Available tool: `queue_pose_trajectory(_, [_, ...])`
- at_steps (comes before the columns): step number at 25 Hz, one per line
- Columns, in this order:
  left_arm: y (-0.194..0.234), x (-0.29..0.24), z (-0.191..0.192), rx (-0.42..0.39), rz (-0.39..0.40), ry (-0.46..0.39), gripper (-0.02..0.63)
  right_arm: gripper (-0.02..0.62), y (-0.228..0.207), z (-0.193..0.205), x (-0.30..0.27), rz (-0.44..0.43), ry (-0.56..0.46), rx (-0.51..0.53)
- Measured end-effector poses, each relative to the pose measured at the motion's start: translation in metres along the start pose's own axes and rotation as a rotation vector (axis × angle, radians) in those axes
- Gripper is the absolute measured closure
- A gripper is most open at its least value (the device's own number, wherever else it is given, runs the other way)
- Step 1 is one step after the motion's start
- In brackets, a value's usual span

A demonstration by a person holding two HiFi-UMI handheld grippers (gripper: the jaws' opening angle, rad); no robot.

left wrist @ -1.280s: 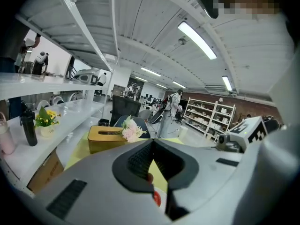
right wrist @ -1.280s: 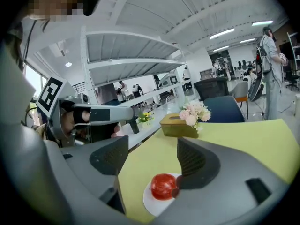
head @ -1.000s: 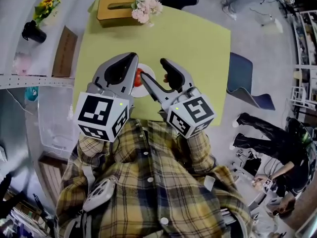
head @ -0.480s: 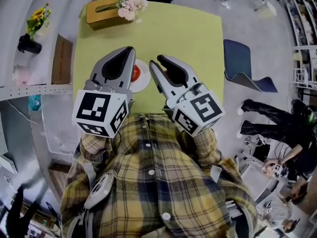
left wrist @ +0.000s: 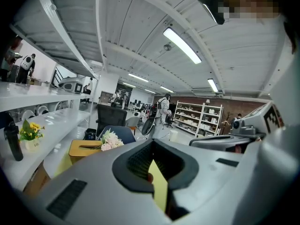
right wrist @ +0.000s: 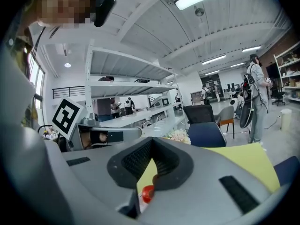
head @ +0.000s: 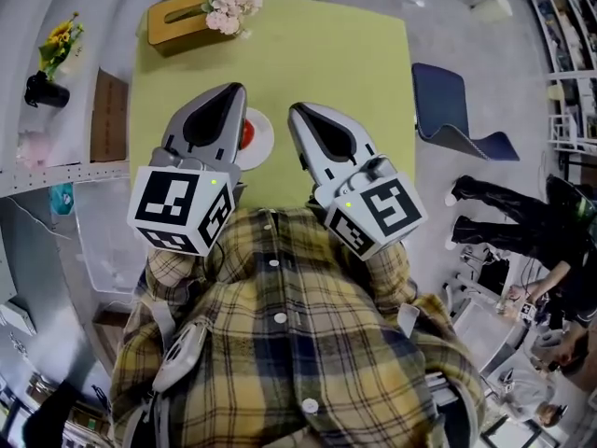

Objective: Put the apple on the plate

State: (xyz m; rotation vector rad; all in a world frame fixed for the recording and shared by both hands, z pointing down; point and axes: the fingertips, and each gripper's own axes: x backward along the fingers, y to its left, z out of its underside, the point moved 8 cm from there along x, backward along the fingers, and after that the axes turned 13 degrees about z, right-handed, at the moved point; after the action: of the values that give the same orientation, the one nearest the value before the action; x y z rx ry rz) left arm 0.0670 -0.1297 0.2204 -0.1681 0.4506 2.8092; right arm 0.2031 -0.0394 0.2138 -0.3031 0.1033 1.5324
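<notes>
The apple (head: 246, 134) sits on the plate (head: 264, 144), just under my left gripper's (head: 231, 93) tip. If I dip that gripper, I could knock it rolling across the worktop (head: 326, 59). Both grippers point slightly downward, side by side. Left is clenched empty; the right gripper (head: 297, 113) has just been closing on nothing.

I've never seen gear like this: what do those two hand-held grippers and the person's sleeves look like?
The left gripper and right gripper are smooth grey shells tapering like beaks, each with a black recess on top. Each carries a white cube with black square markers and a small green light. The sleeves are yellow-and-navy plaid.
</notes>
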Motion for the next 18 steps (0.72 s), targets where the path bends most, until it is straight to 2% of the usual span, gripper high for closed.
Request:
queue_pose_trajectory(6, [0.0024,0.0008,0.0012,0.004,-0.003,0.008,0.601,0.598,-0.0038,0.0014,-0.0002,-0.013,0.022,-0.047])
queue_pose_trajectory(18, [0.0031,0.0016,0.004,-0.007,0.01,0.026,0.601,0.598,-0.0023,0.0034,-0.0049,-0.018,0.044,-0.03])
